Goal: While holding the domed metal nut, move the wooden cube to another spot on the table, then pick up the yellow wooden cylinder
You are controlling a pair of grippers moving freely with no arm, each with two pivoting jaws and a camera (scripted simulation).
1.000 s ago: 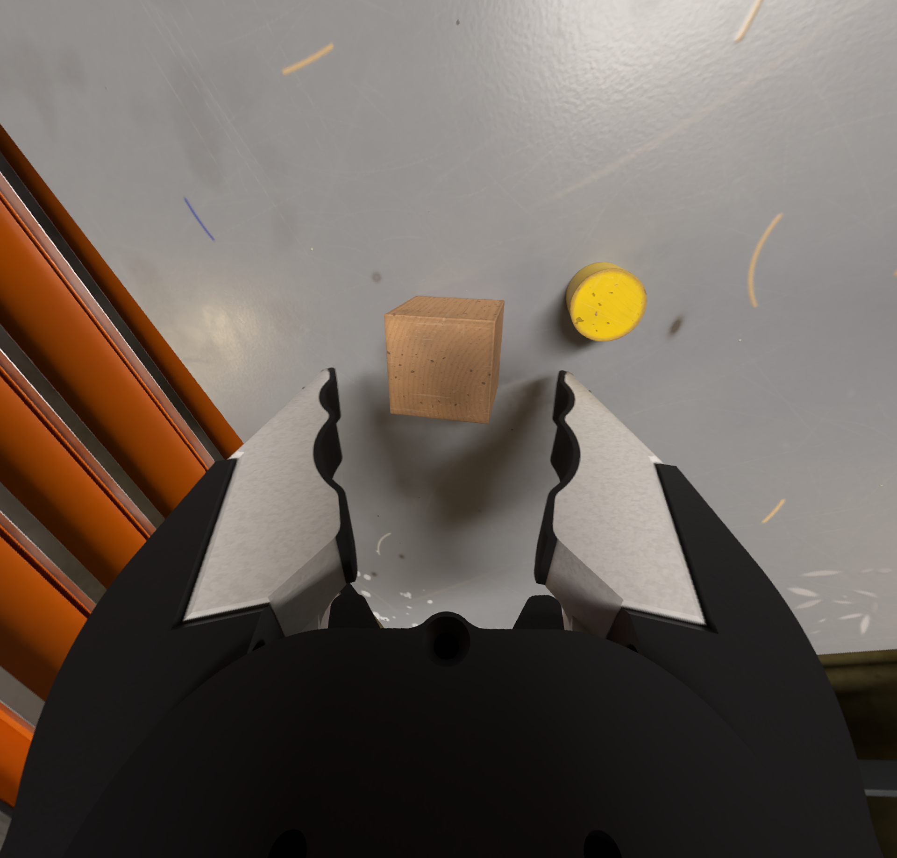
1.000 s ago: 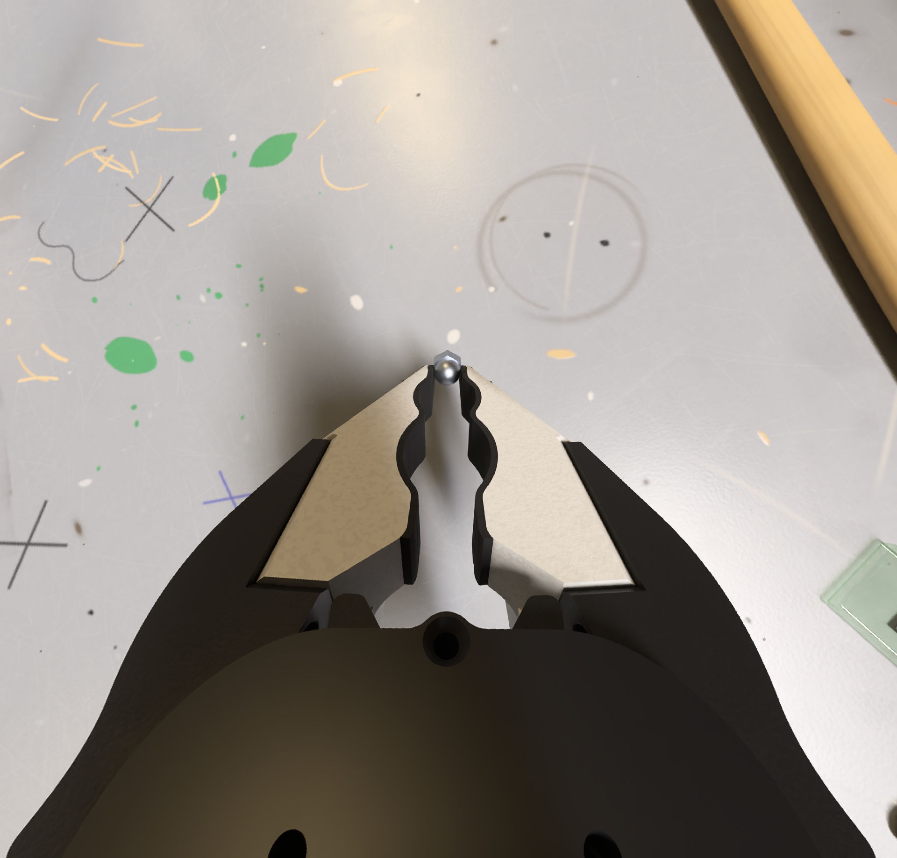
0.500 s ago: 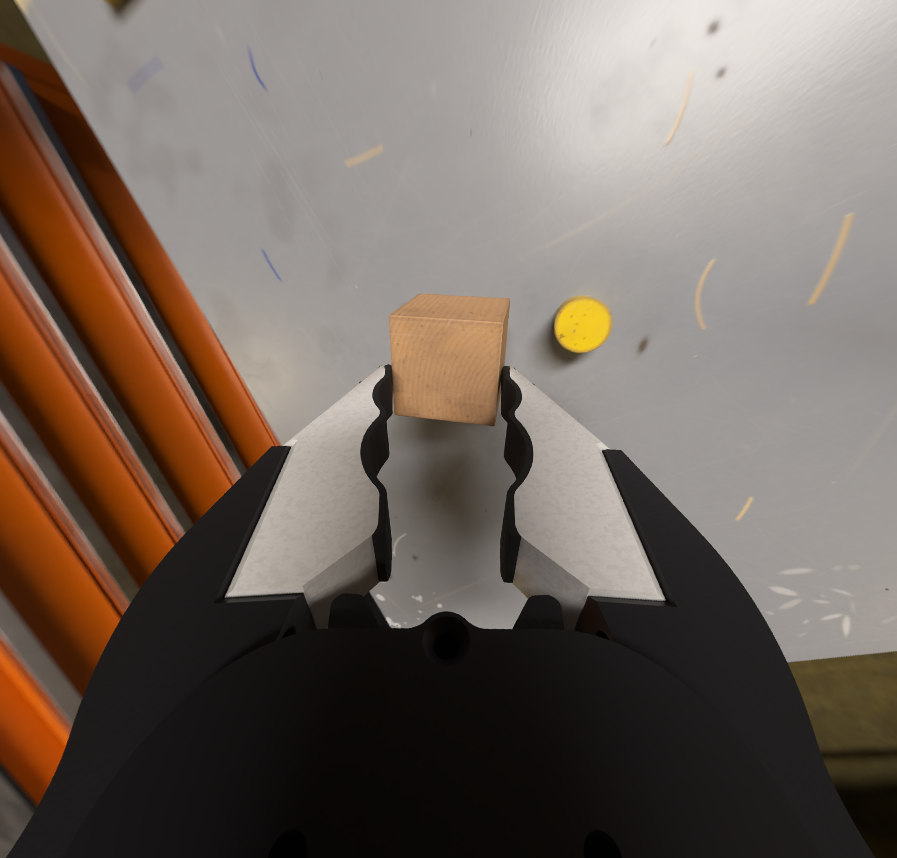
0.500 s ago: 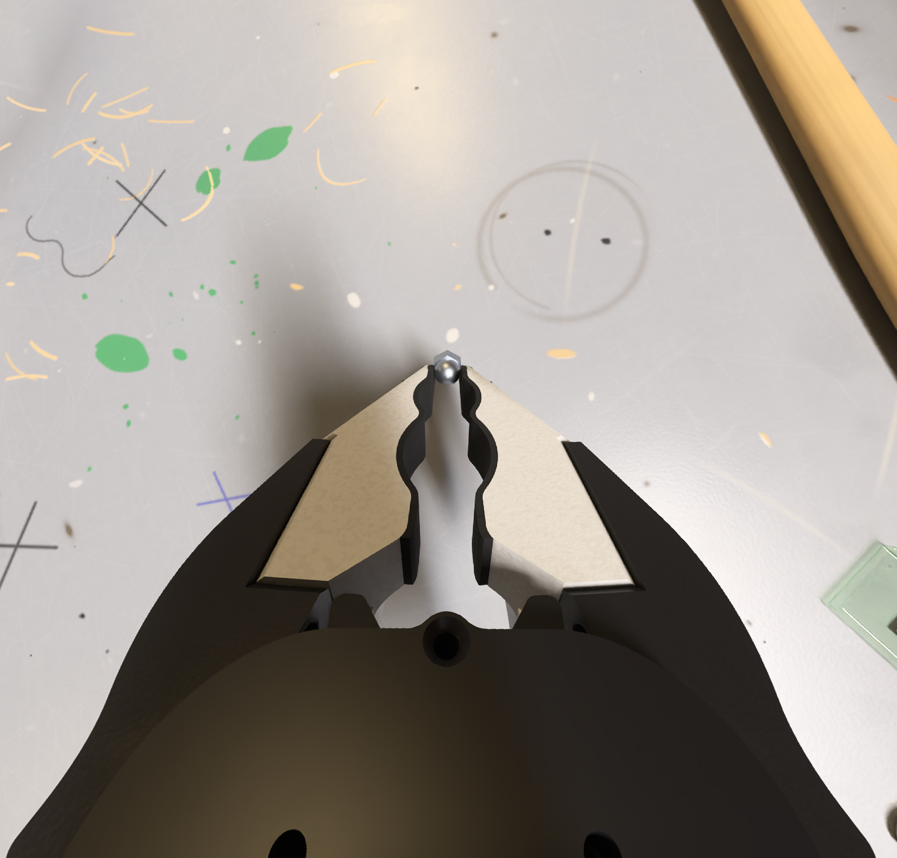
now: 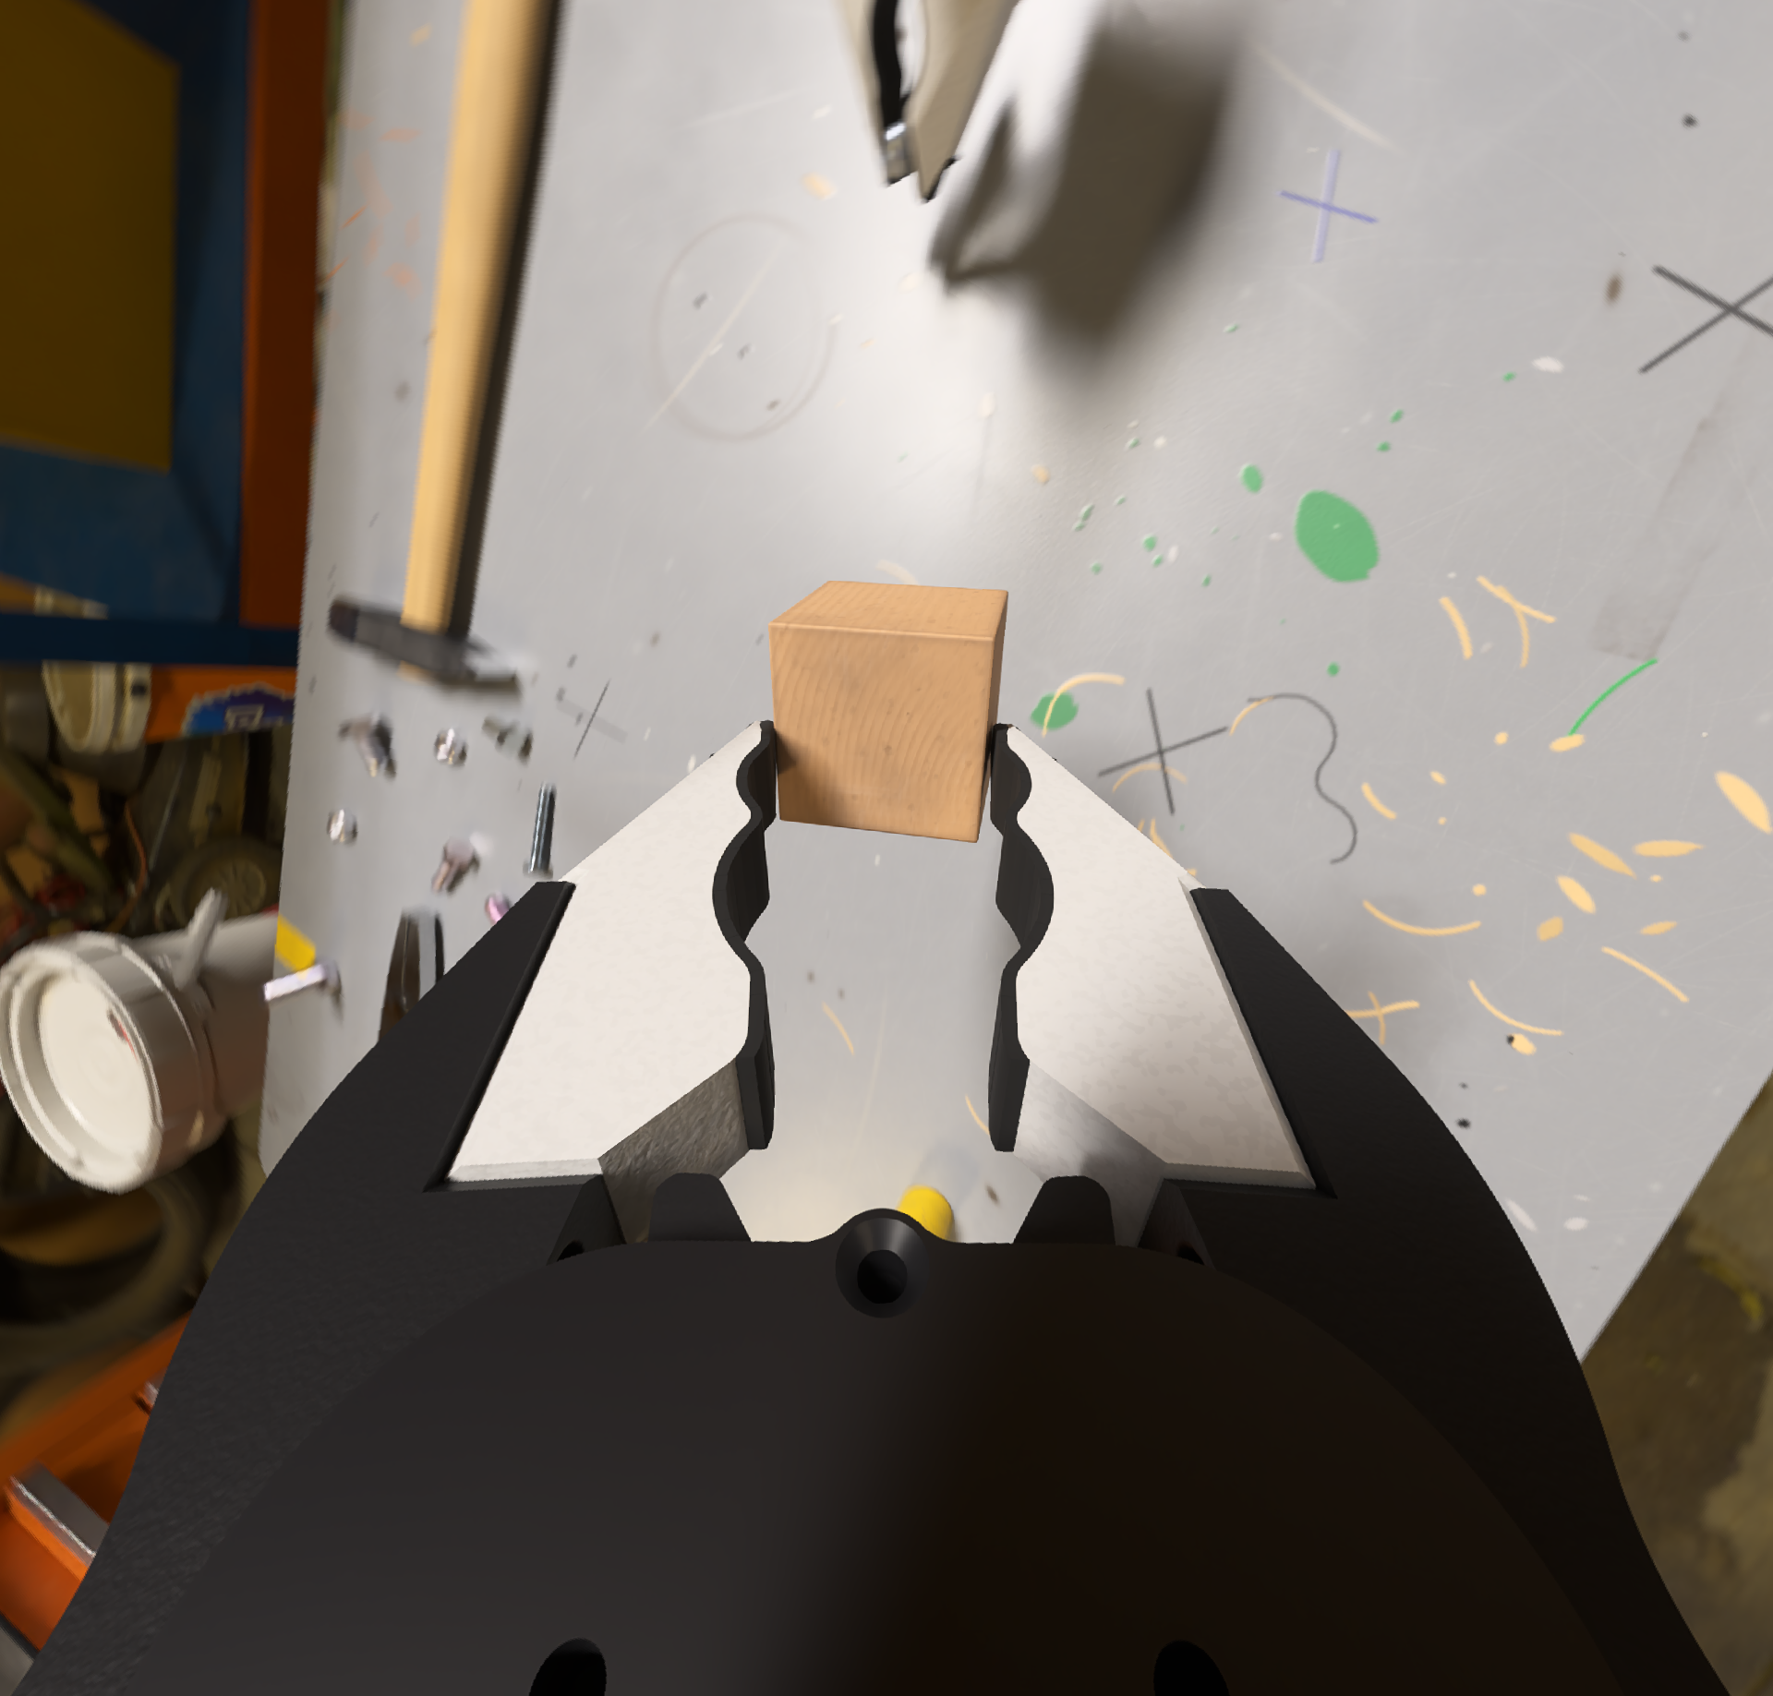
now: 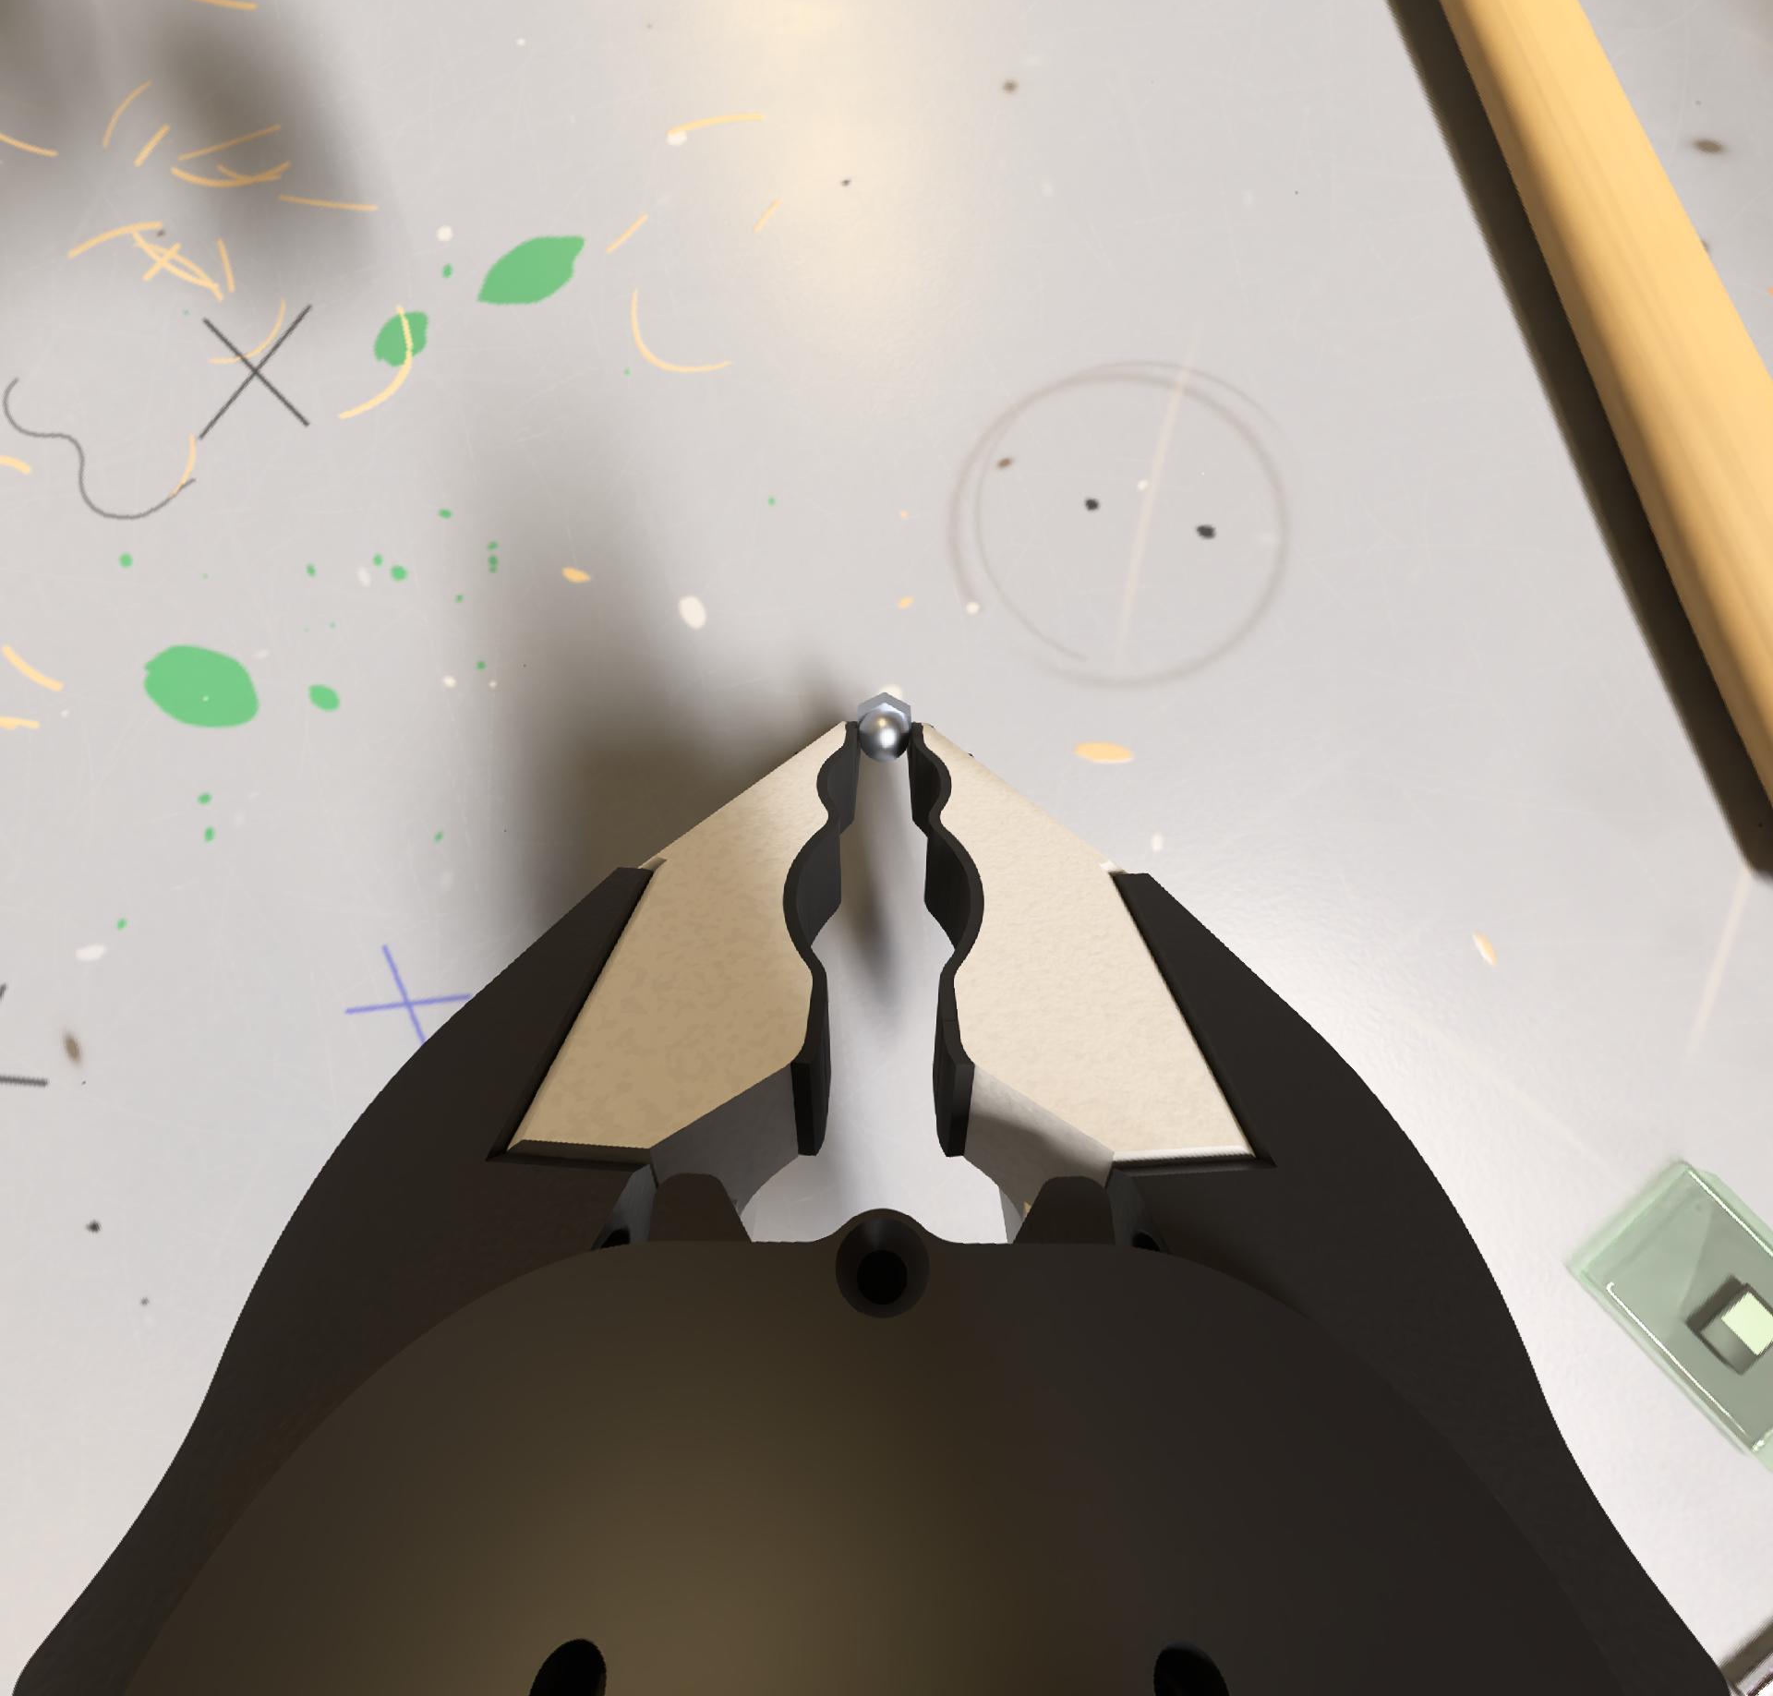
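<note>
My left gripper [image 5: 881,739] is shut on the wooden cube [image 5: 883,710] and holds it at its fingertips, above the grey table. A sliver of the yellow wooden cylinder [image 5: 926,1205] shows low between the fingers, far below the cube. My right gripper [image 6: 883,737] is shut on the small domed metal nut [image 6: 883,727], held at its fingertips above the table. The right gripper also shows at the top of the left wrist view [image 5: 911,149], far beyond the cube, with the nut [image 5: 897,146] in its tips.
A hammer with a wooden handle [image 5: 470,307] lies along the table's left side; its handle shows in the right wrist view [image 6: 1621,307]. Loose screws and bolts [image 5: 451,767] lie near the hammer head. A white jug [image 5: 115,1046] lies off the table. A green glass block [image 6: 1698,1305] lies at right.
My left gripper has closed on the cube, lifted it and swung round, so the cylinder dropped from beside the cube to under the fingers. The right gripper has barely moved.
</note>
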